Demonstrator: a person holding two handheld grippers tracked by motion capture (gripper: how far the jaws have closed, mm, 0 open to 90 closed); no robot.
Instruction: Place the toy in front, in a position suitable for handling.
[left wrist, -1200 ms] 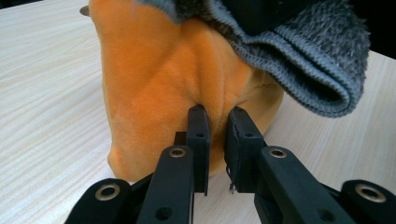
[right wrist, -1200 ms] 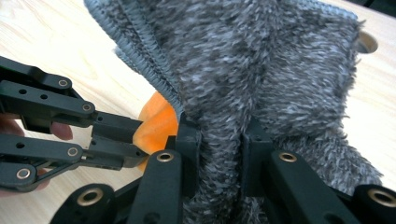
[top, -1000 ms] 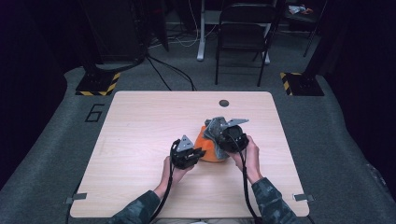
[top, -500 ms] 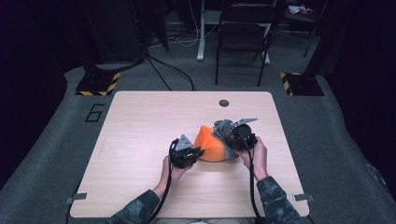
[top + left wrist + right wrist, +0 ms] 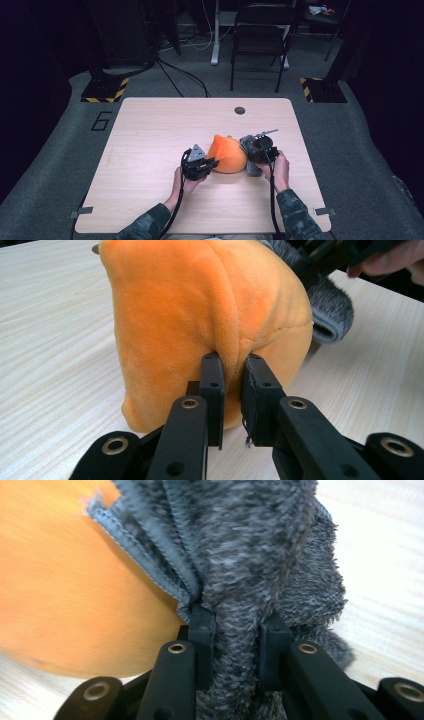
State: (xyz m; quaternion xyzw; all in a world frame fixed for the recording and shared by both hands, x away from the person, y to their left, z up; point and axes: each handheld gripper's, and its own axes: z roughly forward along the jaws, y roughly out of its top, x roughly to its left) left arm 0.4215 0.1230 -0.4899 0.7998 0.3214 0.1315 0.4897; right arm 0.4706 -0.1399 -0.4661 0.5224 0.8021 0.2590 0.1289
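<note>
An orange plush lump (image 5: 227,154) sits on the wooden table (image 5: 150,130), near its middle front. My left gripper (image 5: 210,163) is at its left side, shut on a pinched fold of the orange plush (image 5: 210,305); the jaws (image 5: 232,382) squeeze the fabric between them. A grey fuzzy cloth (image 5: 248,152) bunches against the plush's right side. My right gripper (image 5: 252,150) is shut on a thick fold of that grey cloth (image 5: 250,545), which runs up between its pads (image 5: 232,640). The orange plush (image 5: 65,595) shows to the left behind the cloth.
A round dark grommet (image 5: 240,110) is set in the table near its far edge. A folding chair (image 5: 260,35) and black stands with striped bases (image 5: 105,90) sit on the floor beyond the table. Cables trail from both grippers toward the person.
My right gripper has come down and toward the right with the grey cloth, off the top of the orange plush to its right side. The left gripper has stayed put.
</note>
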